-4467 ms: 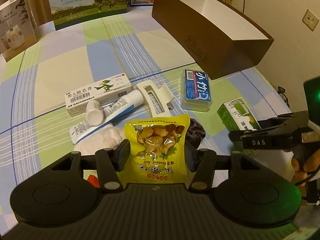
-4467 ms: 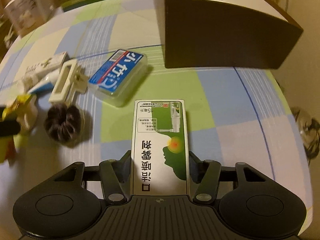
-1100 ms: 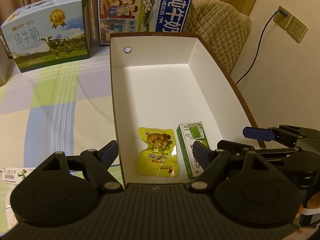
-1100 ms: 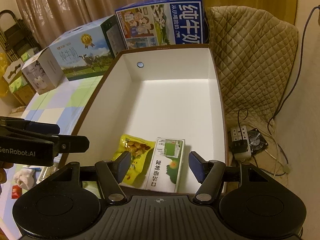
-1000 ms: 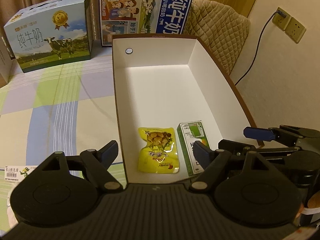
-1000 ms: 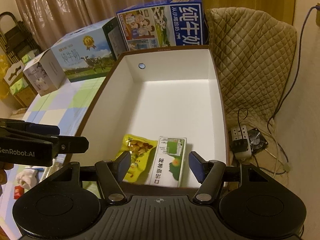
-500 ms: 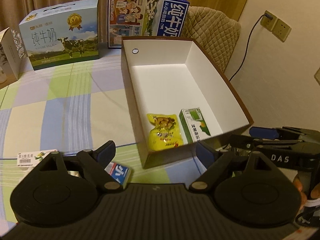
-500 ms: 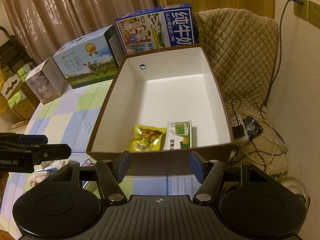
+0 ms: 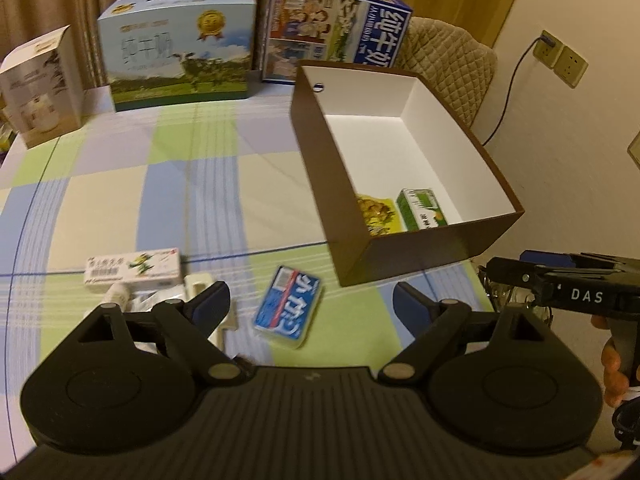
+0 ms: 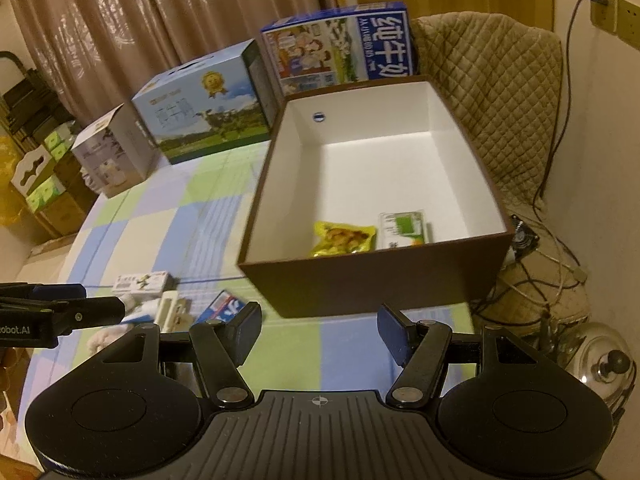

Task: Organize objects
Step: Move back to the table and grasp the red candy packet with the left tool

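- The left gripper (image 9: 310,302) hangs above the near part of the checked tablecloth (image 9: 132,200); its jaws are spread wide with nothing between the pads, and they have just been opening further.
- The right gripper (image 10: 320,330) is released too, its 2 blue pads apart and bare, over the cloth just in front of the brown box.
- In the left wrist view the right gripper's black body shows at the near right edge, with fingers of the person's hand (image 9: 614,368) wrapped around its handle.
- Just beyond the left gripper's pads lies a blue-labelled clear case (image 9: 289,306), flat on a green square of the cloth.
- To its left sit a cream hair clip (image 9: 204,286), partly hidden by the left finger, a white tube (image 9: 120,294) and, a little farther, a white medicine carton (image 9: 134,270).
- Right of these, farther back, stands the brown box (image 9: 324,168) with a white interior, open at the top.
- Inside it, against the near wall, a yellow snack pouch (image 10: 346,238) lies on the left and a green-and-white carton (image 10: 404,229) just beside it on the right.
- Along the far edge of the table stand 2 milk cartons (image 9: 180,66) and a small pale box (image 9: 38,88) at the far left.
- A quilted chair back (image 10: 492,92) rises behind the box on the right.
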Available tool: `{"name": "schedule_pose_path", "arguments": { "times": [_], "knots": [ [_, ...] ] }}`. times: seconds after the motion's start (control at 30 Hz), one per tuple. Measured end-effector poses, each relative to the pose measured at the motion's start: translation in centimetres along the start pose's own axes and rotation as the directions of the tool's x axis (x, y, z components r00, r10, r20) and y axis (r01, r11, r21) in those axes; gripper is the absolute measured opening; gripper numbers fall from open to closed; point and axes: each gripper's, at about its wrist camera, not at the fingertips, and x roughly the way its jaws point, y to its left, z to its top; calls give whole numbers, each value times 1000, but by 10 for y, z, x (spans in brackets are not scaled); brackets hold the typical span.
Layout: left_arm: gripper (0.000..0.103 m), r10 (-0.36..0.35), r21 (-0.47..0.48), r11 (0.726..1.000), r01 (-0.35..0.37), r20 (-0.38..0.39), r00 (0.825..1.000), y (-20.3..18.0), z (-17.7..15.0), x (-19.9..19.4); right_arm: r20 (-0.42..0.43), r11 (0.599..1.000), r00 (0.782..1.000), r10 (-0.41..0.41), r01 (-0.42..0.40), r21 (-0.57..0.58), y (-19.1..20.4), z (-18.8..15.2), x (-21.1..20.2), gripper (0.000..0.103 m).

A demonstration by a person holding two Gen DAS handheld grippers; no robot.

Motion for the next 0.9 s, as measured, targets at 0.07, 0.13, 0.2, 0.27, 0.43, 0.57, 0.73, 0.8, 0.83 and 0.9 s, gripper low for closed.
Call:
{"name": "schedule_pose_path", "arguments": {
  "times": [0.07,0.13,0.2,0.27,0.43,0.57,0.73,0.8,0.83,0.9],
  "knots": [
    [86,6,-11,1000,-6,3,1000,8,-5,-5,-5,1000,1000,9,-9,-7,8,-3,1,62],
    [86,16,-24,1000,-16,6,1000,17,-10,-10,-10,1000,1000,13,-13,-11,15,-6,4,62],
    [86,27,-38,999,-27,8,1000,28,-15,-15,-18,1000,1000,21,-21,-13,20,-9,7,62],
    [86,41,-54,998,-40,10,999,38,-20,-21,-29,999,999,29,-30,-16,26,-13,11,62],
    [86,94,-112,989,-92,6,996,72,-38,-32,-66,999,997,44,-46,-27,40,-26,24,62],
    [86,148,-158,976,-148,-9,989,98,-56,-40,-103,998,993,60,-63,-25,45,-36,34,62],
    [86,212,-203,955,-215,-39,977,130,-79,-46,-139,997,988,65,-68,-23,50,-44,44,62],
    [86,235,-215,946,-241,-56,970,140,-90,-47,-152,998,986,63,-67,-20,51,-47,48,62],
    [86,244,-217,943,-252,-64,968,144,-96,-46,-159,998,985,62,-65,-18,51,-48,51,62],
    [86,261,-219,937,-273,-82,962,152,-107,-45,-171,998,984,58,-61,-13,51,-51,55,62]
  ]
}}
